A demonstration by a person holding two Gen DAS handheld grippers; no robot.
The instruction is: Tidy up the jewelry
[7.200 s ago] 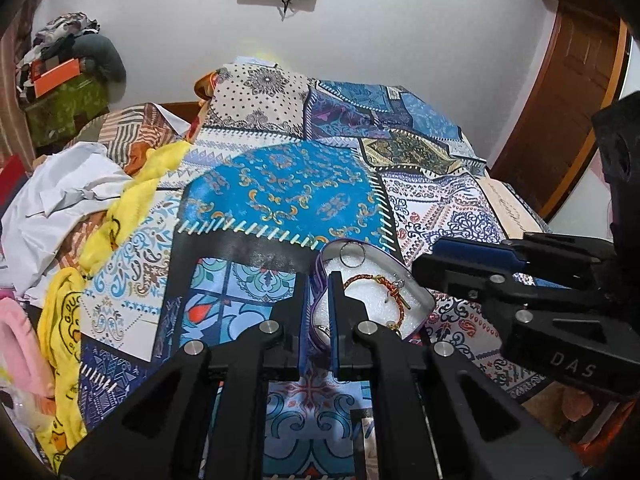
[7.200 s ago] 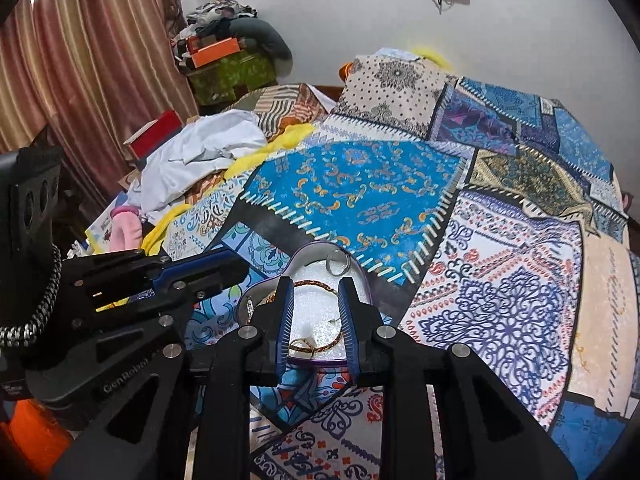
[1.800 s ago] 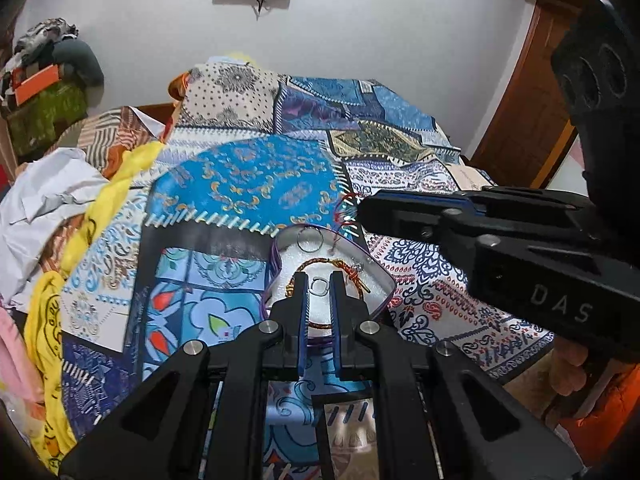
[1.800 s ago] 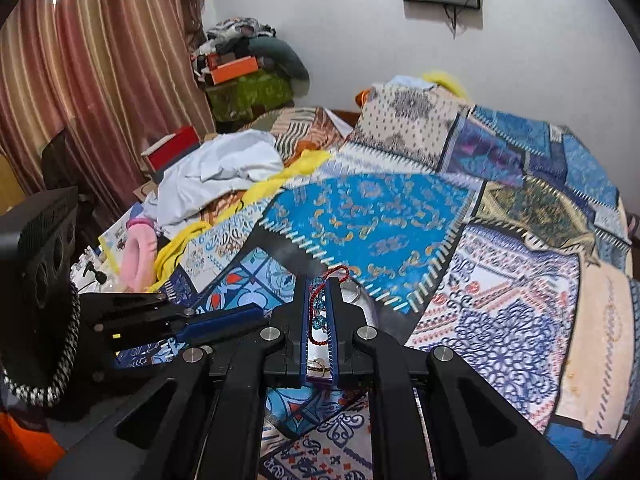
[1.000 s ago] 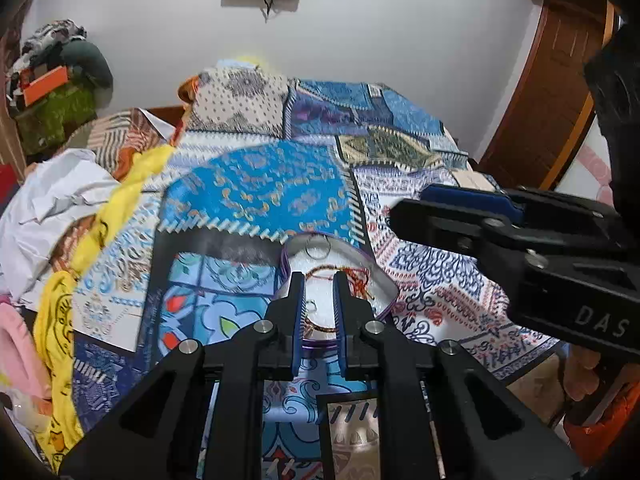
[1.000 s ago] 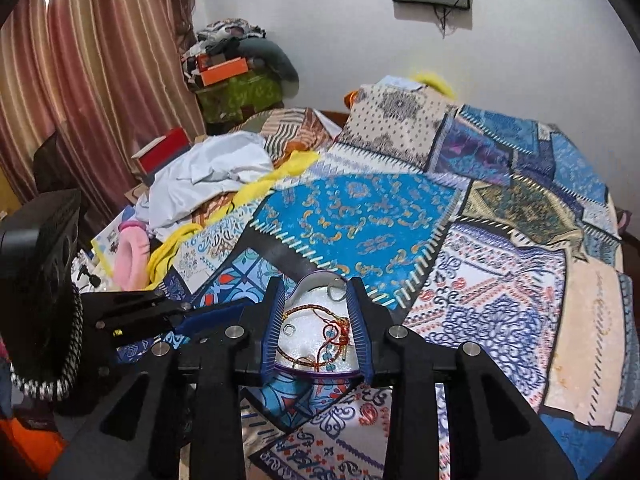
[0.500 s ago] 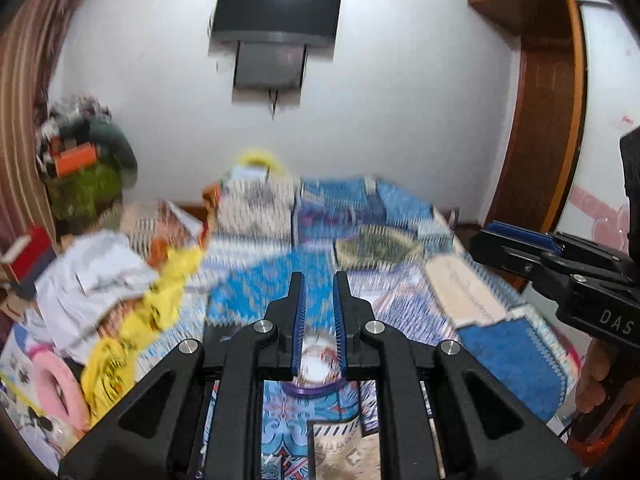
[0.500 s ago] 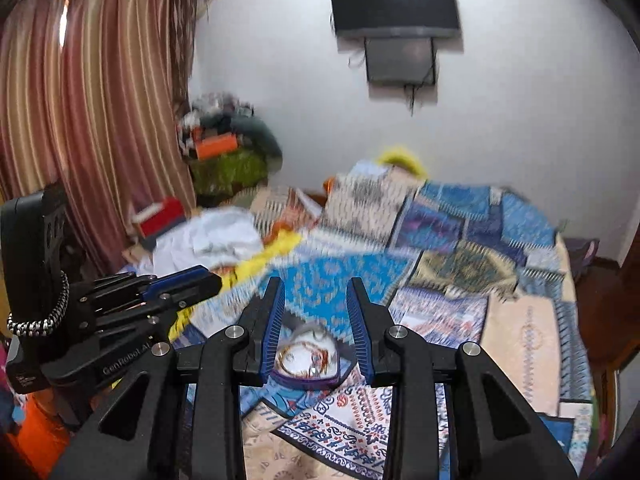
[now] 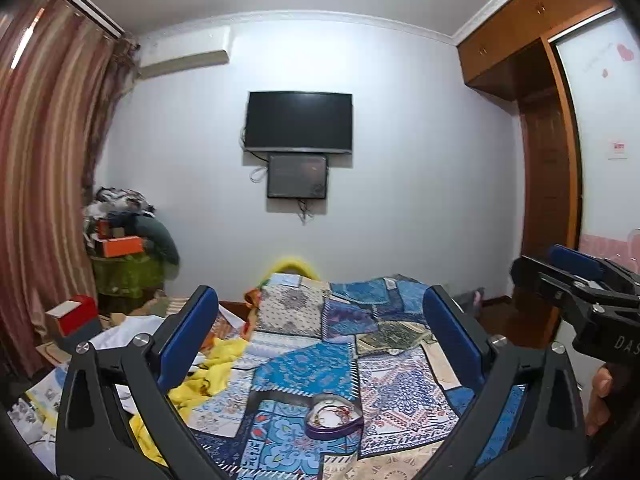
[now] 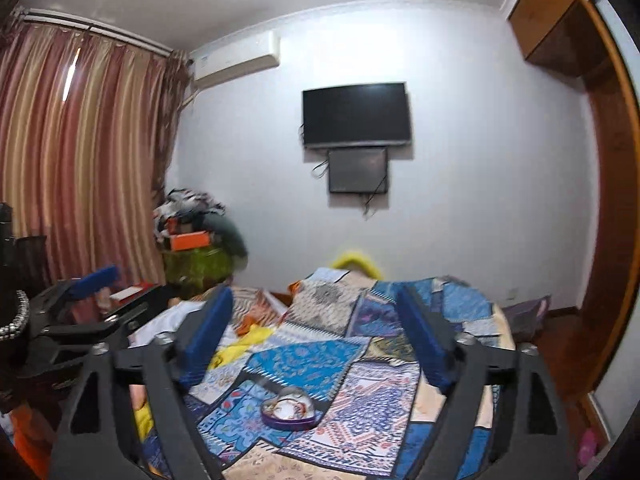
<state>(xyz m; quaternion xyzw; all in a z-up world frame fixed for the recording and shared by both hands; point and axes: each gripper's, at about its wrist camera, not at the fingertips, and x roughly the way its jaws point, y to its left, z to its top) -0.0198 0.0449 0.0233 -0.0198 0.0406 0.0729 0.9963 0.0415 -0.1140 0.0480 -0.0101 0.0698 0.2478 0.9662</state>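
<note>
Here both jaws are opening wide and empty: the left hand-held gripper (image 9: 320, 340) and right hand-held gripper (image 10: 316, 344) hang apart. Well below and ahead, the heart-shaped jewelry box (image 9: 334, 420) sits on the bed (image 9: 400, 380), clear all round.

A dark television (image 9: 299, 121) hung on the white wall, with a smaller dark panel (image 9: 297, 176) just beneath it. Striped curtains (image 10: 76, 160) covered the left side. A patchwork bedspread (image 9: 360, 344) covered the bed, with yellow cloth (image 9: 208, 376) and white cloth (image 9: 132, 330) beside it. An orange box (image 9: 122, 245) topped a pile in the corner.
</note>
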